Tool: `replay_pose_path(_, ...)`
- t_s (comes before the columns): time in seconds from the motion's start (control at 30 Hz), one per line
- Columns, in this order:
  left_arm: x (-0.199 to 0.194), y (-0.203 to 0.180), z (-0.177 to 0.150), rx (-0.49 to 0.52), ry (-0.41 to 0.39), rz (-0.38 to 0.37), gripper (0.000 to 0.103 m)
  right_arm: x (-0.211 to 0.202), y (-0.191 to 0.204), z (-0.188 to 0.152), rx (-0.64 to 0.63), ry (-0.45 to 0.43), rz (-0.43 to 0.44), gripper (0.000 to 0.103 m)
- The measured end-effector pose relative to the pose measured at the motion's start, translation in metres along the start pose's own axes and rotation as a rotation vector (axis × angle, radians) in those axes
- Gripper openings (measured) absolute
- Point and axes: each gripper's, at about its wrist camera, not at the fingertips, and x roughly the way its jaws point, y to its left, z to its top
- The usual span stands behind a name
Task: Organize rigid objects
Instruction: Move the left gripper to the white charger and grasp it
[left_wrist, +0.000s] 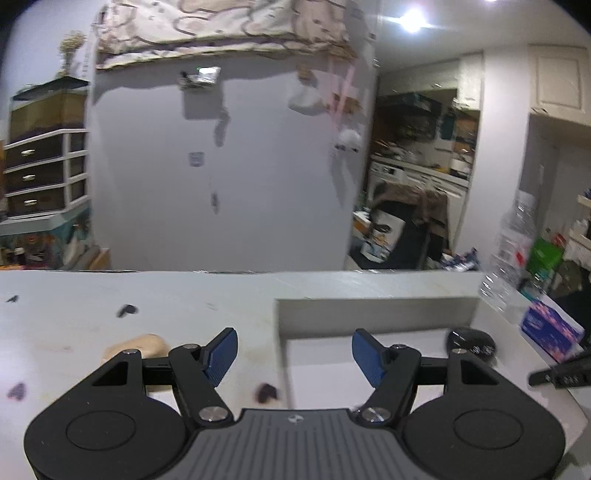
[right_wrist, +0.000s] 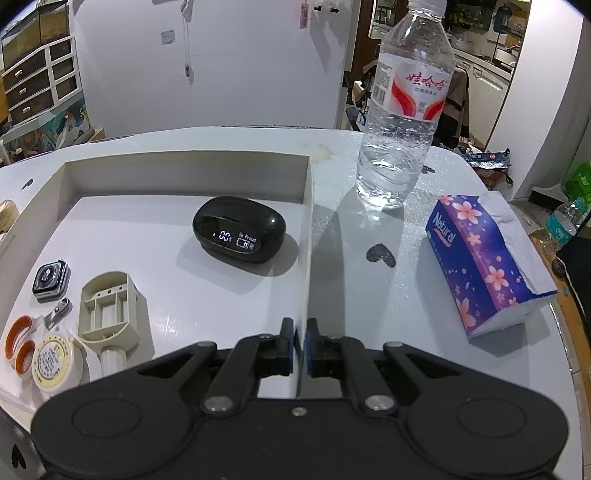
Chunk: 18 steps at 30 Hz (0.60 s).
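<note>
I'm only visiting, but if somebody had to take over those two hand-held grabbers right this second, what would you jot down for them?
Right gripper: shut on the near right wall of the white tray, pinching it.
Left gripper: open, empty, above the table near the tray's left wall.
In the tray: black earbud case, watch body, beige plastic tool, round tape measure, orange-and-white piece, small metal clip.
Outside, on the table: water bottle, tissue pack, and a beige object left of the tray.
Left to do: probably the beige object; the bottle and tissues are uncertain.
</note>
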Motion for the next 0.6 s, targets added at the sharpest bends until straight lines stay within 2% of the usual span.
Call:
replay_pose_path(0.17, -0.008, 0.041, 0.007, -0.076, -0.036, 0.087, 0.069, 0.000, 0.000, 0.000, -0.002, -0.002, -0.002, 0.006)
replay_pose_path(0.3, -0.013, 0.073, 0.002, -0.123, -0.027, 0.161, 0.067, 0.000, 0.000, -0.001, -0.004, -0.006, -0.002, 0.006)
replay_pose_path(0.4, -0.017, 0.089, -0.019, -0.125, 0.012, 0.162, 0.065, -0.001, 0.001, -0.001, -0.008, -0.008, -0.006, 0.006)
replay_pose_path(0.5, -0.010, 0.095, -0.035, -0.113, 0.086, 0.167, 0.065, -0.001, 0.001, -0.001, -0.007, -0.008, -0.006, 0.006)
replay_pose_path(0.6, -0.007, 0.092, -0.039, -0.094, 0.094, 0.144, 0.067, -0.001, 0.002, -0.001, -0.005, -0.008, -0.007, 0.006)
